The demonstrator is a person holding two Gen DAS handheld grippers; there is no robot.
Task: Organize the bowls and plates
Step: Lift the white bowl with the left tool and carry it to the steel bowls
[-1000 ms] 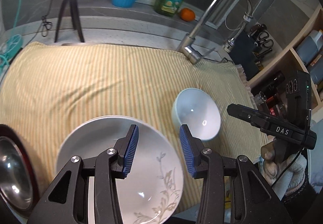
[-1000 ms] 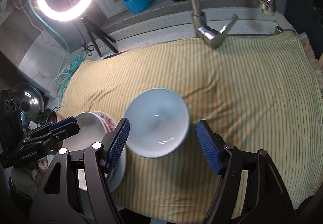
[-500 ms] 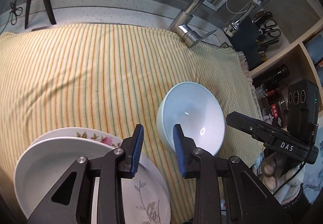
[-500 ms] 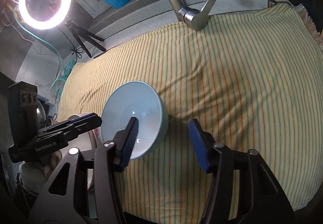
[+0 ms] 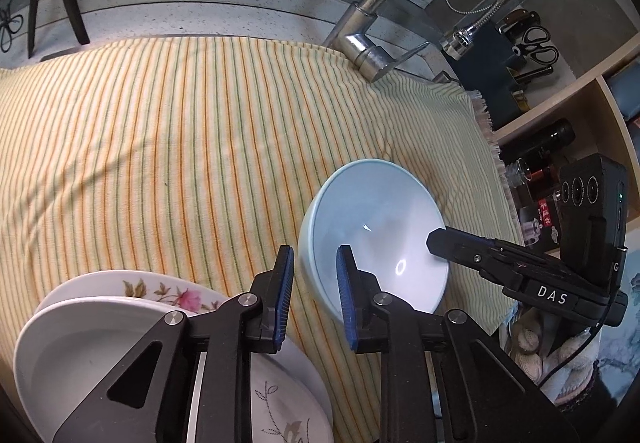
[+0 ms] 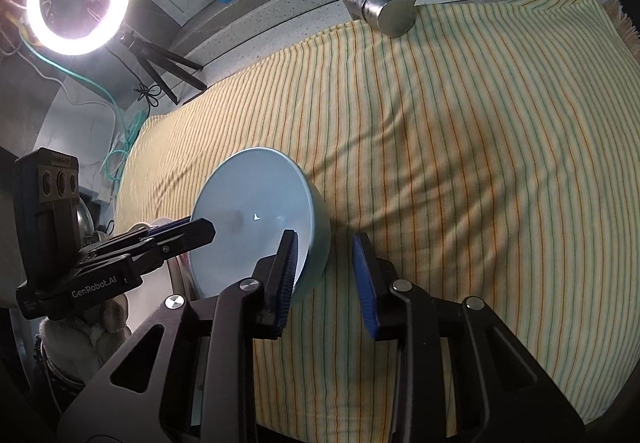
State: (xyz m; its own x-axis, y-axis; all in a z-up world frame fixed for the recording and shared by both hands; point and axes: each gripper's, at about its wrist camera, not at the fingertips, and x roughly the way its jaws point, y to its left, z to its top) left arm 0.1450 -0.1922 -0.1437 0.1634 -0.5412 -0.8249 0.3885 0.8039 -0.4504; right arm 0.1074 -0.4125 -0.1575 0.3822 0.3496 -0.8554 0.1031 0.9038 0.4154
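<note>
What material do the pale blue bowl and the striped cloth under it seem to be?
The pale blue bowl looks like glazed ceramic: smooth, glossy, with sharp light glints inside. The striped cloth looks like woven cotton: matte, softly wrinkled, with a frayed fringe at its edge.

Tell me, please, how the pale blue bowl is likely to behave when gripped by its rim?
The pale blue bowl looks glazed, so probably slippery and breakable. Its deep body on a seemingly narrow base, resting on the soft striped cloth, may tip if gripped on one side only.
</note>
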